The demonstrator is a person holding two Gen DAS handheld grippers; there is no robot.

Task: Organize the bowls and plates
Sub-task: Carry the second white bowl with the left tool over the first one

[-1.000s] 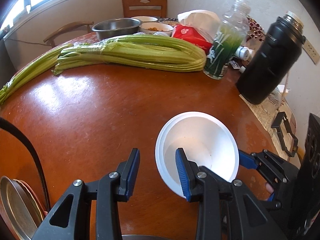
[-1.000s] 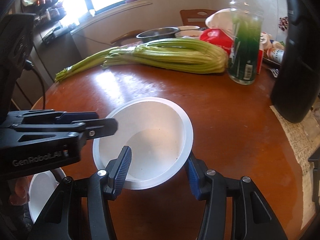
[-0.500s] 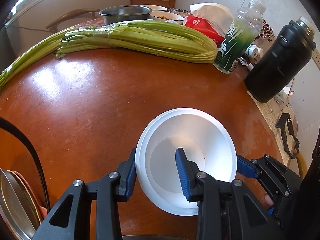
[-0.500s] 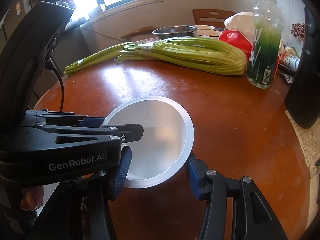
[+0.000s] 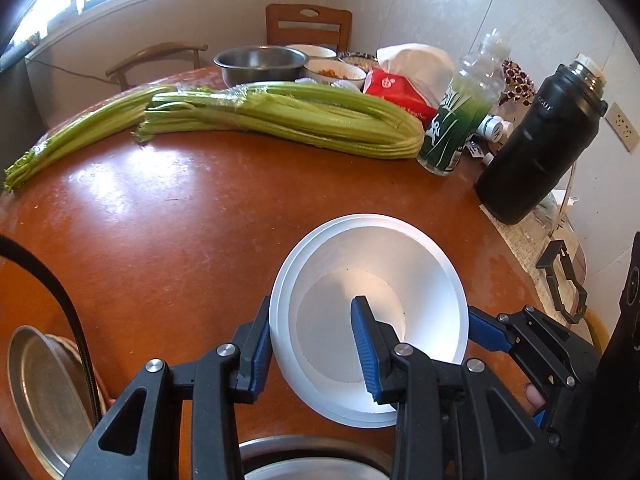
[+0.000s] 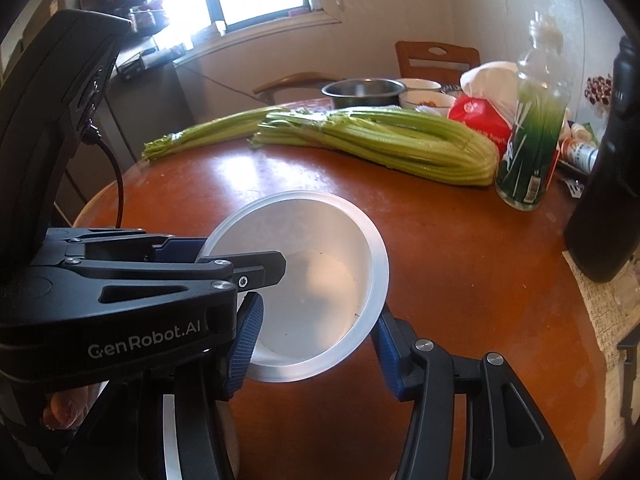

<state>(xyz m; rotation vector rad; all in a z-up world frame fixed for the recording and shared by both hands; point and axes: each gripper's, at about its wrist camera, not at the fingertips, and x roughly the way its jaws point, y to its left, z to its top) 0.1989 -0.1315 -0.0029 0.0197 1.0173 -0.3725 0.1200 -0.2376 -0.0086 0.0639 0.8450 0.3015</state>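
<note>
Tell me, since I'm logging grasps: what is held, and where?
The right gripper grips the white bowl across its lower sides; the left gripper only straddles its near wall, unclosed.

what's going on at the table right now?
A person holding two handheld grippers is working on a white bowl above the round wooden table. The left gripper straddles the bowl's near-left rim, one finger inside and one outside. The right gripper spans the bowl from its own side, fingers on either side of it. The bowl is tilted. Whether either grip is fully clamped is unclear. Celery, a steel bowl and a black flask sit further back.
</note>
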